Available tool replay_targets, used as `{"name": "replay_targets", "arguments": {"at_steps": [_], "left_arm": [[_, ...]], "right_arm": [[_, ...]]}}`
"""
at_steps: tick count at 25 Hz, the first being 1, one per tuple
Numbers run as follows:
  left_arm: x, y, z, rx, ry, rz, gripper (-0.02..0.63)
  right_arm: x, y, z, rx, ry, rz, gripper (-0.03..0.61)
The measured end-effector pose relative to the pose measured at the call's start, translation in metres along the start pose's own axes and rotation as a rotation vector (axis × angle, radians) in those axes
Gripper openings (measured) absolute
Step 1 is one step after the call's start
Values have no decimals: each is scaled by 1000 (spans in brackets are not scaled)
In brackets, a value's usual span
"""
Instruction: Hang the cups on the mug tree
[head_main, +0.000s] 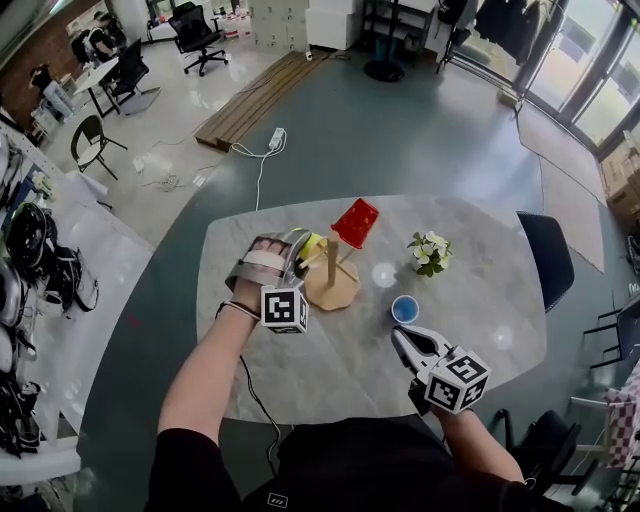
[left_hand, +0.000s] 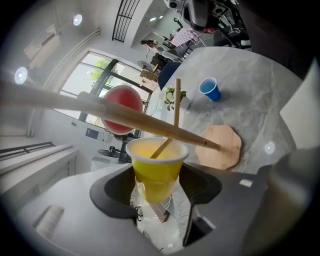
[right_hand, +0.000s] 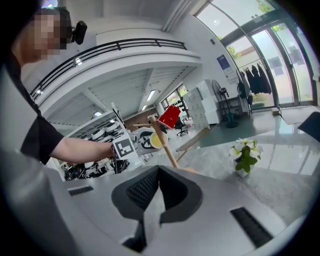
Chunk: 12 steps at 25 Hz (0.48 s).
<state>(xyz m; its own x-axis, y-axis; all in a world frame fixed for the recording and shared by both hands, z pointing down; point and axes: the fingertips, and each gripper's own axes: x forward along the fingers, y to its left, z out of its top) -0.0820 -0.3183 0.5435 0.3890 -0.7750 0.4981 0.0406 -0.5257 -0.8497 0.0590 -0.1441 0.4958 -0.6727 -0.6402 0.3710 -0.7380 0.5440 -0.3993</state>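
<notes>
marble surface (head_main: 480, 310), mid-frame: left gripper (left_hand: 157, 187) fingers clamp yellow cup (left_hand: 156, 167) over mug tree (head_main: 331, 270) peg (left_hand: 150, 124); shallow seating could drop it. right gripper (right_hand: 159, 172) fingers together.

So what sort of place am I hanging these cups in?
Probably an open-plan office or lab workspace, not a home. There are rolling office chairs at the far end, tall glass doors on the right, and racks of helmets and gear along the left side.
</notes>
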Motion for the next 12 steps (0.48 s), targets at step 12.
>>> {"name": "replay_targets", "arguments": {"at_steps": [12], "left_arm": [[-10,-3,1,114,3,3,279]], "right_arm": [[-2,8,-4,5,2,-1,12]]}}
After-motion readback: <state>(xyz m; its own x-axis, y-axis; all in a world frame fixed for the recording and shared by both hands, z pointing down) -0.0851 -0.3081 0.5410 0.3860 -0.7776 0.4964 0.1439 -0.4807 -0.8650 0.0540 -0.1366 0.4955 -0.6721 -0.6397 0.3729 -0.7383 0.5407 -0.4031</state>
